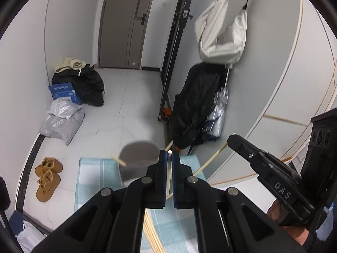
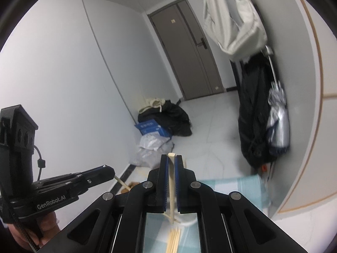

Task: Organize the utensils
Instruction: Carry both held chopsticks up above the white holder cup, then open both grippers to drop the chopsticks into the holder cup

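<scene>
- Nearest us in the left wrist view, our left claw (image 1: 168, 158) is clenched on a single wooden chopstick (image 1: 167, 181), which runs upright between the blue pads, its tip just showing above the fingertips.
- In the right wrist view, our right claw (image 2: 172, 160) is likewise clenched on its own chopstick (image 2: 172, 181), held upright between the pads with the squared end poking out on top.
- Below both claws lies a bundle of loose chopsticks (image 2: 173, 240) on a pale blue checked cloth (image 2: 238, 187) that covers the table.
- Just beyond the left claw we see a grey cup (image 1: 139, 158), blurred, standing on the cloth, with a chopstick end (image 1: 118, 160) crossing its left rim.
- Our right claw shows from the side at the right of the left wrist view, with a long chopstick slanting out under its tip.
- Further off, on the tiled floor (image 1: 130, 109), a pair of tan boots (image 1: 47, 178) sits left of the table.
- Grey plastic mailers (image 1: 63, 120), a blue box (image 1: 64, 93) and a heap of black clothing (image 1: 88, 86) lie against the far wall.
- To the right, a black coat (image 1: 193, 105) and a folded silver umbrella (image 1: 219, 111) hang beneath a white bag (image 1: 223, 31).
- Farthest away stands a grey-brown door (image 1: 128, 21).
</scene>
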The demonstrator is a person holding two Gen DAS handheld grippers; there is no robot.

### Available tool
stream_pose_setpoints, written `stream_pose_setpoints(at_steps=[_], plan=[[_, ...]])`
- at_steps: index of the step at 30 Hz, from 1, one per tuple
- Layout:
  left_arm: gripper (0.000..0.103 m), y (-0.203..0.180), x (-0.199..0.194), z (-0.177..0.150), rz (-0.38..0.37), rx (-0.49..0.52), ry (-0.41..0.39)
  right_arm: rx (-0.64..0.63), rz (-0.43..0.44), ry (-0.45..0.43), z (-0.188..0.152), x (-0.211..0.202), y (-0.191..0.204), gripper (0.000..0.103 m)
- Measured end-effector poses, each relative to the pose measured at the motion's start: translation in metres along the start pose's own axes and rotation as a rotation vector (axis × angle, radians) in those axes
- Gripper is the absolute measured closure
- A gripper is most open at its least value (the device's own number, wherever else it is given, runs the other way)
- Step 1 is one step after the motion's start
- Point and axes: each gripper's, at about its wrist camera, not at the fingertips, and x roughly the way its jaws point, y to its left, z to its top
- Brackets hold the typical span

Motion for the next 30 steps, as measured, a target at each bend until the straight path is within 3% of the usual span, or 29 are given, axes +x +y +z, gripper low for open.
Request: stream_pose_setpoints(at_steps=[6, 14, 22, 30], plan=[[0.103, 0.014, 0.002, 0.037, 0.006, -0.010, -0.034, -0.059, 0.010, -0.048, 0.043, 0.011, 0.013, 0.098], [0.103, 0.042, 0.029, 0.058, 0.046, -0.014, -0.020, -0.097, 0.011, -0.053, 0.079, 0.054, 0.020, 0.098], [0.103, 0.063, 0.068, 0.044, 0.038, -0.002, 0.051, -0.133, -0.009, 0.037, 0.069, 0.106, 0.014, 0.098], [0.103, 0.068, 0.084, 0.036, 0.012, 0.027, 0.097, -0.132, 0.001, 0.106, 0.046, 0.129, -0.002, 0.098]])
